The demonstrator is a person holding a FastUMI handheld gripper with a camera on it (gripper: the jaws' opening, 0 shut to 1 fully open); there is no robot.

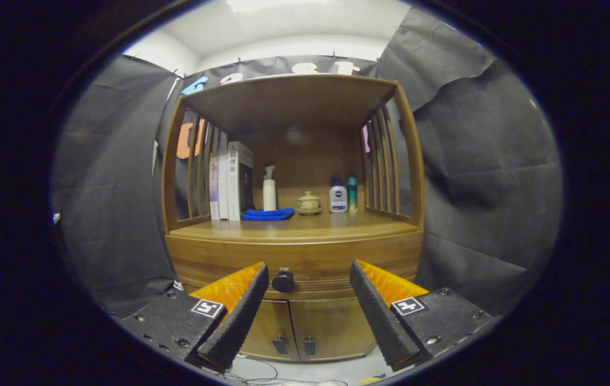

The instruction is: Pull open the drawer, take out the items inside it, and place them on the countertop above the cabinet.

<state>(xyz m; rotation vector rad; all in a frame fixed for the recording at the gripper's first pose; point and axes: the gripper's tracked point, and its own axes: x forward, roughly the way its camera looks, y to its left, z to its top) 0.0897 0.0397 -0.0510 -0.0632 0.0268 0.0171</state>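
**Claw spread wide before a closed drawer**

While the claw [309,273] hangs in front of the wooden cabinet [294,252], its two fingers [240,311] stand well apart and grip nothing. Between them, a little nearer the left finger and beyond the tips, sits the single dark round knob [283,280] of the drawer [305,262], which is shut flush with the cabinet front, so I cannot tell what lies inside. Below it are two small doors [291,327], each with one dark handle, both closed. On the table [294,228] above the drawer I count three upright books [232,179] at the left, one folded blue cloth [268,214] just beside them, one white pump bottle [269,188] standing behind the cloth, one small lidded pot [308,203] in the middle, and two more bottles at the right: a white one with a blue cap [338,196] and a teal one [352,193] close beside it. All sit well beyond the fingertips.
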